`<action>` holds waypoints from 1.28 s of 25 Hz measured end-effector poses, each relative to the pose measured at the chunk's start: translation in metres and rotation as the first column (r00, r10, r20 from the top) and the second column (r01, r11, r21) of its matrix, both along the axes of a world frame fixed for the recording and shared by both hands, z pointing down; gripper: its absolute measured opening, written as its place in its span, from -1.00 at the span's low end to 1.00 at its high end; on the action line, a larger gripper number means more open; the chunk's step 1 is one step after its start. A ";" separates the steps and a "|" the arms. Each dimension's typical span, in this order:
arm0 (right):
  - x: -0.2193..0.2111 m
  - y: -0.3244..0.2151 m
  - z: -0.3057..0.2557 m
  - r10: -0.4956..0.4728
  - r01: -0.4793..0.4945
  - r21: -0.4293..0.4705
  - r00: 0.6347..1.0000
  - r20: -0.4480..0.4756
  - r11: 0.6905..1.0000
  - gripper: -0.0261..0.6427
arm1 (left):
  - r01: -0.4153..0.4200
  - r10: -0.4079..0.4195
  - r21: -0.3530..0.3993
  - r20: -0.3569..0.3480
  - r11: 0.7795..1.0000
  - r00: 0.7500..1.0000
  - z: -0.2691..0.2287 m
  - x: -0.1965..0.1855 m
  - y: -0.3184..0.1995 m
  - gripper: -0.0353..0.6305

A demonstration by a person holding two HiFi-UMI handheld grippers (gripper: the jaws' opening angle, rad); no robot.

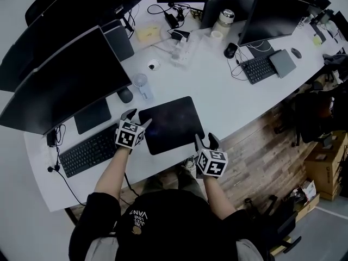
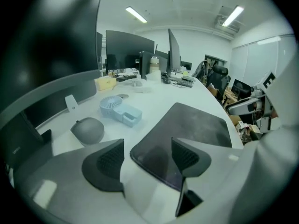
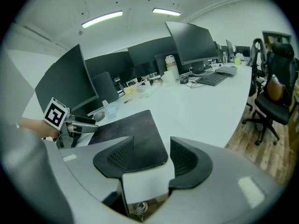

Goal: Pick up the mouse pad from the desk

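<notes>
The black mouse pad (image 1: 171, 124) lies flat on the white desk (image 1: 228, 102) near its front edge. My left gripper (image 1: 137, 117) sits at the pad's near-left corner. In the left gripper view that corner (image 2: 154, 155) shows between the jaws, which stand open and do not press on it. My right gripper (image 1: 205, 140) is at the pad's near-right corner by the desk's edge. In the right gripper view the mouse pad (image 3: 131, 129) reaches in between the jaws of the right gripper (image 3: 149, 157), which is also open. Across the pad there, the left gripper (image 3: 88, 124) shows.
A grey mouse (image 1: 125, 95) and a small pale fan (image 1: 141, 83) lie just behind the pad's left side. A black keyboard (image 1: 89, 152) is to the left under a big monitor (image 1: 60, 80). More monitors, another keyboard (image 1: 258, 68) and cables sit farther back.
</notes>
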State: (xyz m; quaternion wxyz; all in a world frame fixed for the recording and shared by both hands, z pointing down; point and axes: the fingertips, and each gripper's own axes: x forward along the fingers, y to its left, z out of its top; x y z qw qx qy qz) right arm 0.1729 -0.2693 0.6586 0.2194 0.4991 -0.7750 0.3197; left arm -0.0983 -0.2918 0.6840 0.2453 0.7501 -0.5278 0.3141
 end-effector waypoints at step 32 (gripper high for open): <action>-0.009 0.003 0.039 0.004 -0.014 -0.049 0.982 -0.191 0.999 -0.29 | -0.014 0.001 -0.092 -0.144 0.996 0.990 0.011 0.015 -0.002 -0.71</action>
